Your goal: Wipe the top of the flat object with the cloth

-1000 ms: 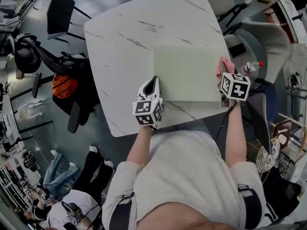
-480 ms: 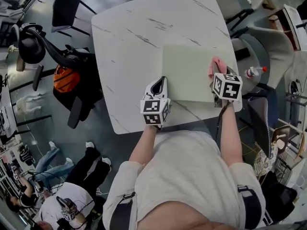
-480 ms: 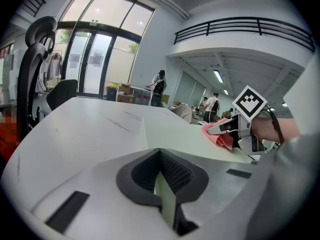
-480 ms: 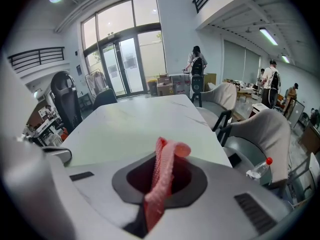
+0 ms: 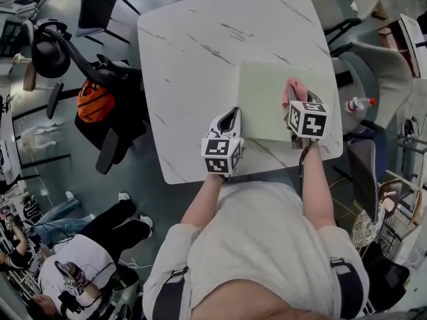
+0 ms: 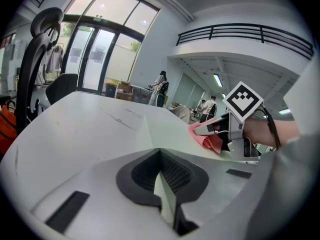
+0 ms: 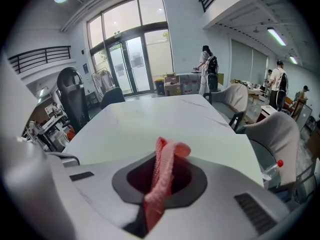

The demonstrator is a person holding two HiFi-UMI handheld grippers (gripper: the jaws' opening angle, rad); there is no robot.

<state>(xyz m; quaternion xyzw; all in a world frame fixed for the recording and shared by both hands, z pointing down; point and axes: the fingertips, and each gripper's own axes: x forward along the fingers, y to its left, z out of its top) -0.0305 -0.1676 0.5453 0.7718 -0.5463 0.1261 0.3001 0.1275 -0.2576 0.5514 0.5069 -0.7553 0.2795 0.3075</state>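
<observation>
Mat (image 5: 267, 99) lies flat on the near right part of the table (image 5: 187, 52), long axis left-right, edges about square with the table's. Left gripper (image 5: 231, 114) is clenched on the mat's left edge toward the near corner, the thin edge pinched between its jaws. Right gripper (image 5: 292, 103) grasps the cloth (image 5: 293, 87). The pink cloth stands as a narrow strip between the jaws, free end flopped far onto the mat, long axis near-far. It sits on the mat's top, right of centre. A second ago the cloth was at the mat's right edge; it has since gone left, inward. Left gripper keeps the same edge.
</observation>
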